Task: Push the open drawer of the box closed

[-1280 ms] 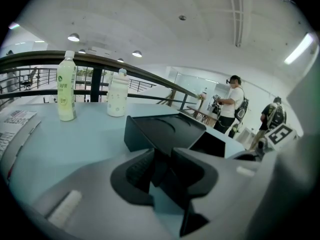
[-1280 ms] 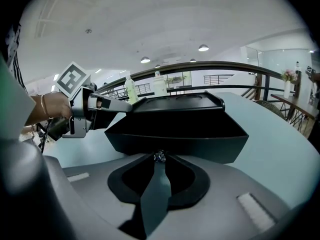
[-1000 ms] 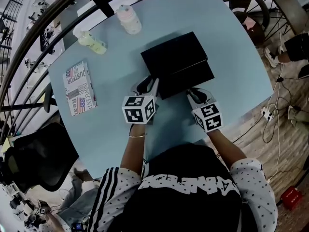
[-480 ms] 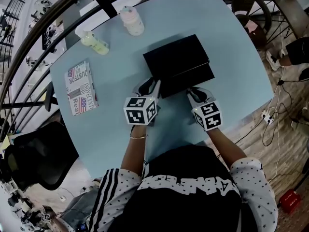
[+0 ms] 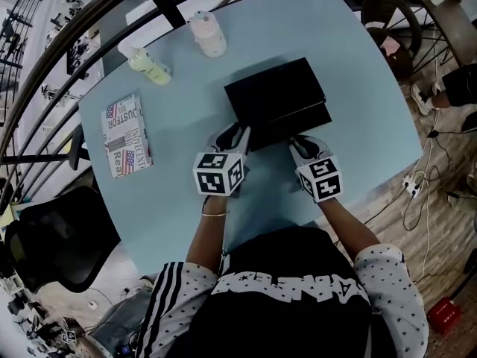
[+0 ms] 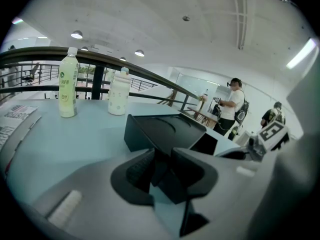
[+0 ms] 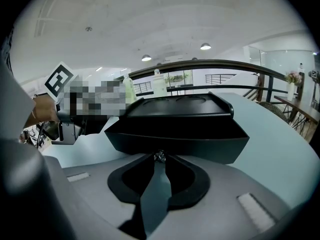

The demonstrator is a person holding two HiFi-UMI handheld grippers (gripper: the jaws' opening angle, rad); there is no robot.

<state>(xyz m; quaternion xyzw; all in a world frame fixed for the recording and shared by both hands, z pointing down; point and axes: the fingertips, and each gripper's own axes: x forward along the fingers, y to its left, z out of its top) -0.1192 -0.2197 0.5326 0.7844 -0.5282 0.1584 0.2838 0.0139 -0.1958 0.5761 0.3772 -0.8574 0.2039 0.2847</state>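
1. Nearest the person, the right gripper [image 5: 297, 142] is holding nothing. It is resting its jaw tips, brought together, against the front wall of the shallow black drawer [image 5: 294, 125].
2. Beside it, the left gripper [image 5: 240, 131] is keeping its jaws apart, with the drawer's near left corner sitting in the gap. It does not seem to be clamping the corner.
3. The drawer is still sticking out of the flat black rectangular box [image 5: 276, 88] as a narrow strip. The push is looking well under way but not finished, with a last short stretch remaining.
4. The box is sitting mid-way across the pale blue tabletop [image 5: 358, 88], and two plastic bottles [image 5: 149, 67] are standing well beyond it.
5. Against a second ago, the exposed strip of drawer is showing narrower, while both grippers are appearing almost where they were.
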